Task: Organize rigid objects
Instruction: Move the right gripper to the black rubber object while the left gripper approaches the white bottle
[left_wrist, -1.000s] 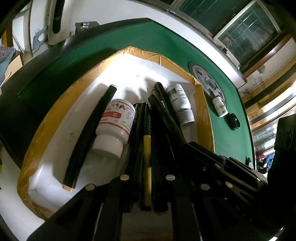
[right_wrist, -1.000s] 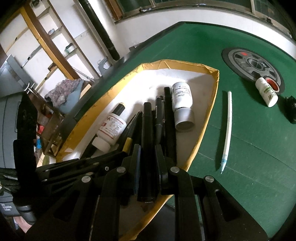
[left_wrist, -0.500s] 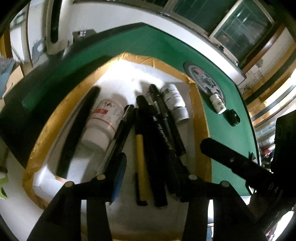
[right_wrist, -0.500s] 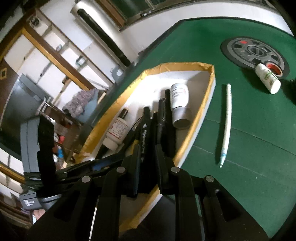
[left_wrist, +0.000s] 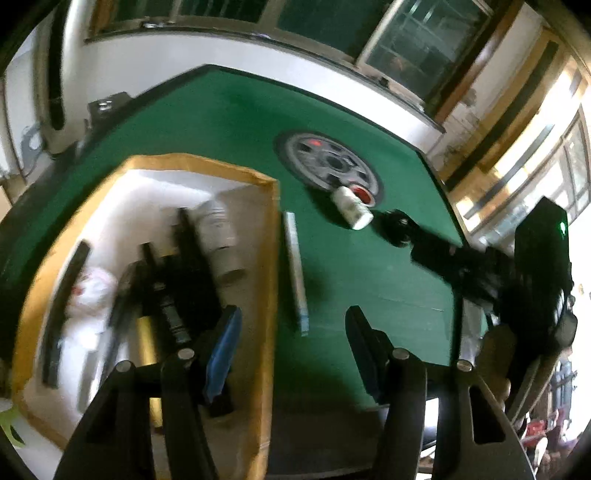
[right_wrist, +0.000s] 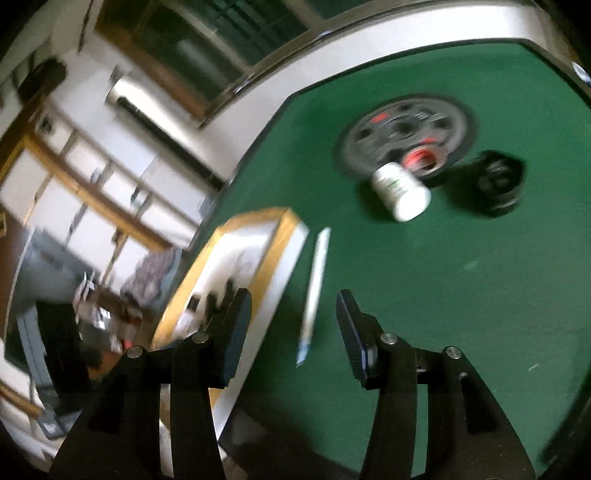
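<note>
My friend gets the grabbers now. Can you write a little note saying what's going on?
Left gripper: open, empty, jaws just opened.
Right gripper: open, empty, jaws just opened.
Done: black pens and two bottles lie in the white foam tray with yellow tape rim.
Left on the green felt table: long white pen beside the tray, small white bottle lying down, black round cap.
Next, probably the white pen.

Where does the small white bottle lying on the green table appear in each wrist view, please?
Left wrist view: the white bottle lies upper right of centre, on the near rim of the round grey disc.
Right wrist view: the bottle lies upper right, on the same disc's near rim.
Shared landmark: the grey disc.
</note>
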